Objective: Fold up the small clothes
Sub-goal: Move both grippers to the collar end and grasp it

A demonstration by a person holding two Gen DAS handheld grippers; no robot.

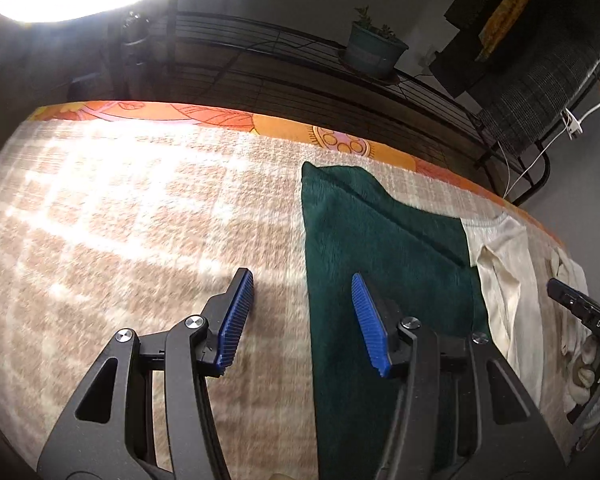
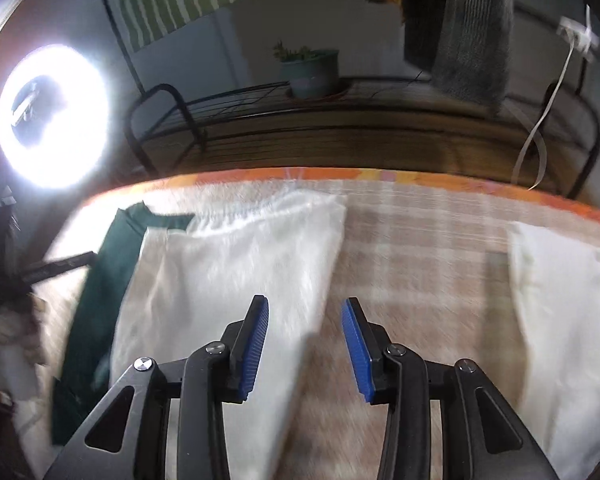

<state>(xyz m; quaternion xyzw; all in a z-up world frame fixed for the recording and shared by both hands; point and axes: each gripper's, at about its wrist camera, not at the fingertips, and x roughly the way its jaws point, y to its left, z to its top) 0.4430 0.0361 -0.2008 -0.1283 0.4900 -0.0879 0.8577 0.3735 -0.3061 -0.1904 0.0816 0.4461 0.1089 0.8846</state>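
Green cloth [image 1: 384, 248] lies flat on the checked surface [image 1: 140, 220], cream cloth [image 2: 236, 264] overlapping its right edge. My left hand-held gripper [image 1: 302, 320] hangs wide open over the green edge, my right hand-held gripper [image 2: 305, 344] open and empty over the cream one. Next, I reckon, pinch an edge and fold.

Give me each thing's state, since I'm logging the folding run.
Left claw: open, holding nothing.
Right claw: open, holding nothing.
Green cloth: lying flat on the blanket.
Cream cloth: lying flat, overlapping the green one.
Second cream cloth: lying apart, to the right.
Ring light: on.
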